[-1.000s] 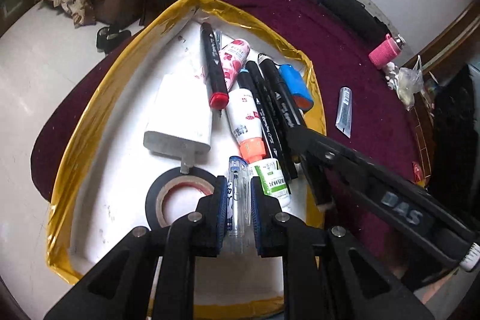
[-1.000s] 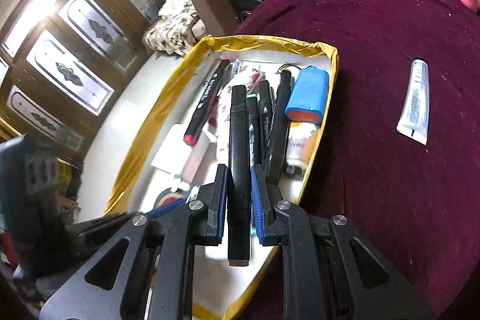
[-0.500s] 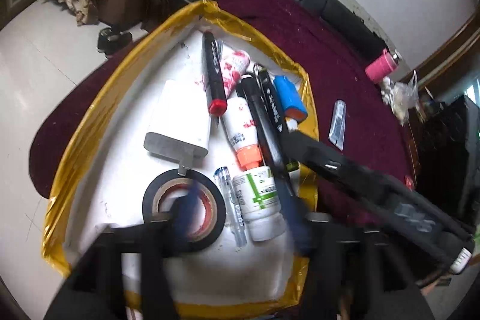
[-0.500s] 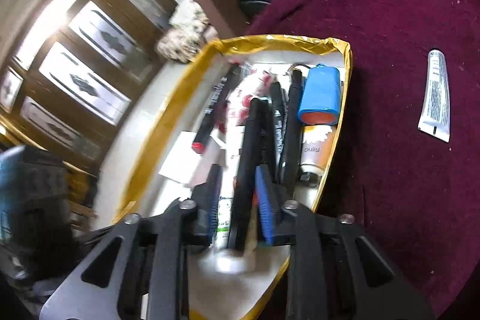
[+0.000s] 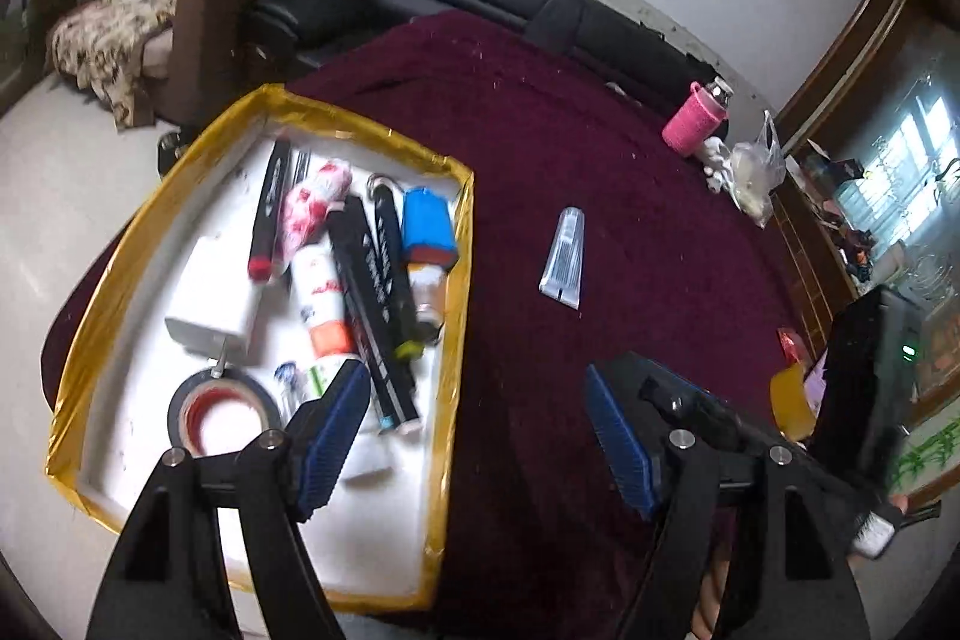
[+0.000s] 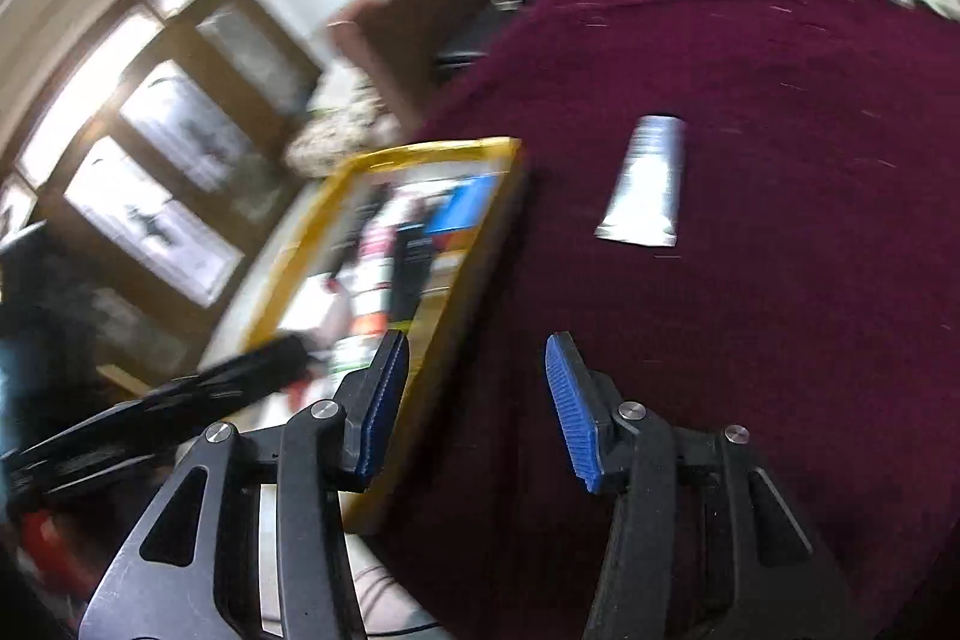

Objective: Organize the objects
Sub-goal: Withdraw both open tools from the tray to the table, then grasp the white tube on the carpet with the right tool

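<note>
Left wrist: markers (image 5: 372, 292) inside gold-rimmed tray (image 5: 456, 280)

Black angular tongs (image 5: 480, 436) carry ribbed blue pads (image 6: 570, 406) and silver screws.

A gold-edged tray (image 5: 462, 244) with a white floor sits in the left half of the left wrist frame, on a maroon cloth (image 5: 630, 220). Inside it, black markers (image 5: 375, 292) lie side by side lengthwise, with a red-capped marker (image 5: 267, 220) to their left, a white tube (image 5: 321, 298) with an orange cap between them, and a blue pack (image 5: 426, 226) to their right. A white charger (image 5: 210, 292) and a tape roll (image 5: 222, 409) sit at lower left. A silver tube (image 5: 563, 257) lies flat on the cloth at centre, well apart from the tray.
</note>
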